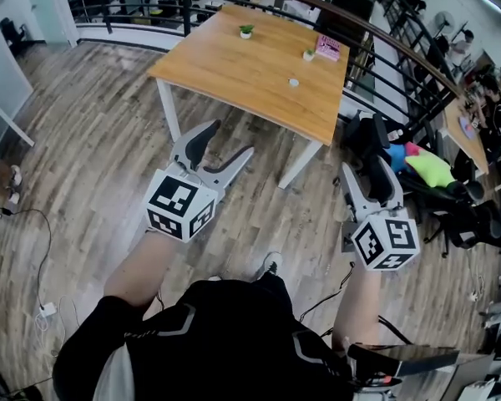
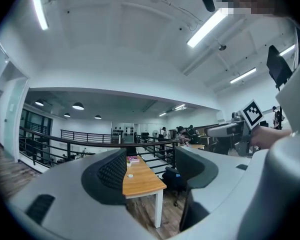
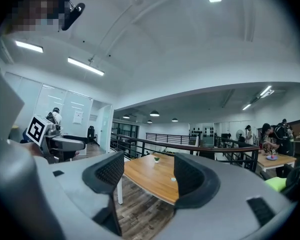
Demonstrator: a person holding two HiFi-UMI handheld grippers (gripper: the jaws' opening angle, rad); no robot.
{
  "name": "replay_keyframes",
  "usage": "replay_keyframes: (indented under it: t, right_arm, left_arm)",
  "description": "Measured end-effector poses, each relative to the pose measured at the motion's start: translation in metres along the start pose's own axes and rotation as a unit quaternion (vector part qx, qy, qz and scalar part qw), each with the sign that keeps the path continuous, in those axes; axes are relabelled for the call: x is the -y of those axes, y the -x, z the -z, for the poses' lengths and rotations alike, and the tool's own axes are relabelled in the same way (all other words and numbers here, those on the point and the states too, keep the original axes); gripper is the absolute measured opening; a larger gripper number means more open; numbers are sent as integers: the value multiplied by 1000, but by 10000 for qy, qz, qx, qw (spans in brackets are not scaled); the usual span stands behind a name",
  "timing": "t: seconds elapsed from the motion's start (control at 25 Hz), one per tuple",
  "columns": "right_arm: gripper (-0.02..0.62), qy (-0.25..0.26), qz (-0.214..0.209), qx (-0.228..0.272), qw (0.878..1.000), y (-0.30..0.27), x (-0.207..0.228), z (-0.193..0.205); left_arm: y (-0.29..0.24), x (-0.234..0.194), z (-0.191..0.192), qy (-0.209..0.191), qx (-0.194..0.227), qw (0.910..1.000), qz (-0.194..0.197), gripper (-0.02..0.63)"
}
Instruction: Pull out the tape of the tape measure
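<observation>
Both grippers are held up in the air in front of a standing person, well short of the wooden table (image 1: 234,65). My left gripper (image 1: 228,140) is open with nothing between its jaws; the left gripper view (image 2: 150,164) shows only the table between them. My right gripper (image 1: 363,170) is also open and empty, and it frames the table in the right gripper view (image 3: 149,166). A small white round object (image 1: 293,82) lies on the tabletop, too small to tell what it is. It also shows as a white round object (image 3: 173,179) in the right gripper view.
Two small potted plants (image 1: 245,31) (image 1: 308,53) and a pink box (image 1: 327,48) stand on the table. A black railing (image 1: 384,36) runs behind it. Black chairs with bright bags (image 1: 430,170) crowd the right. Cables (image 1: 46,307) lie on the wood floor at left.
</observation>
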State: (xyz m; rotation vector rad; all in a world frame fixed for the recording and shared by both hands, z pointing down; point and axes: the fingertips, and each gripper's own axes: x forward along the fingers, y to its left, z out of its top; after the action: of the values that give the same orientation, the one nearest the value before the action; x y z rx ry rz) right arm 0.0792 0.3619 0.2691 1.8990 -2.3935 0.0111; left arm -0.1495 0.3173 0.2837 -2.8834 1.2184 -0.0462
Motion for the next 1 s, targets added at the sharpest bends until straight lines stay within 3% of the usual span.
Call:
replay_keyframes:
  t: [0.36, 0.56, 1.0]
  right_arm:
    - [311, 62, -666, 178, 9976, -88, 36, 3]
    - [311, 224, -937, 234, 9951, -146, 82, -7]
    - [307, 95, -1266, 202, 9917, -227, 198, -6]
  left_arm:
    - [-64, -34, 5, -69, -67, 9991, -402, 311]
    - [-121, -55, -10, -125, 17, 9974, -703, 311]
    - [-257, -55, -14, -238, -352, 9942, -987, 311]
